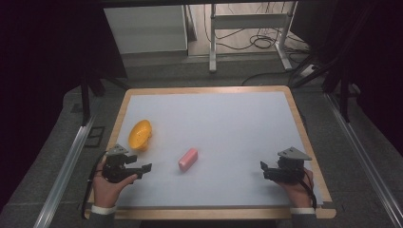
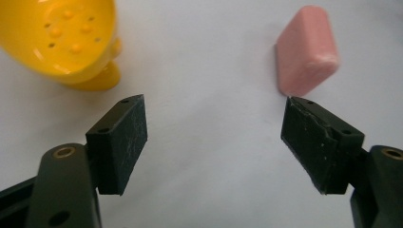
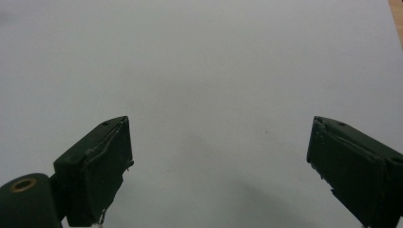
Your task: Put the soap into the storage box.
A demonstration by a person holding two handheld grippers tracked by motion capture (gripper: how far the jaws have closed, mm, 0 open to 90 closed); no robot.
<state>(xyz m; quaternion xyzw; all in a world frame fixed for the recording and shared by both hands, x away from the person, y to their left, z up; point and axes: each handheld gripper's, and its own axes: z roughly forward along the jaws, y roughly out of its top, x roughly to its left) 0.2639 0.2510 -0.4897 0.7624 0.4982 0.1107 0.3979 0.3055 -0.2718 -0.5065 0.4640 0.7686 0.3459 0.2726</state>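
A white sheet point(image 1: 223, 137) is laid over a wooden table point(image 1: 209, 90), and a pink block point(image 1: 188, 158) is seen lying on it a little nearer than the middle; this block is taken as the landmark. To its left and slightly farther away, a yellow bowl point(image 1: 140, 134) is tipped on its side, well apart from the block. In the left gripper view the bowl point(image 2: 62, 40) is shown with small raised dots on its glossy surface, and the block point(image 2: 306, 50) lies ahead of the right-hand jaw.

The left gripper point(image 1: 142, 171) is held by a hand point(image 1: 110, 187) to the left of the block and nearer the table's front edge, its tips pointed toward the block. Its jaws are seen wide apart with nothing between them, only bare sheet point(image 2: 209, 118). No object stands between this gripper and the block.

The right gripper point(image 1: 264, 170) is held by the other hand point(image 1: 297, 190) well to the right of the block, near the front right corner. Its jaws are likewise spread wide and grip nothing; plain white sheet point(image 3: 214, 85) is seen ahead of them, with a sliver of wooden edge at the upper right.

Beyond the table, a metal frame point(image 1: 247, 33) and loose cables point(image 1: 259, 42) are seen on the floor.
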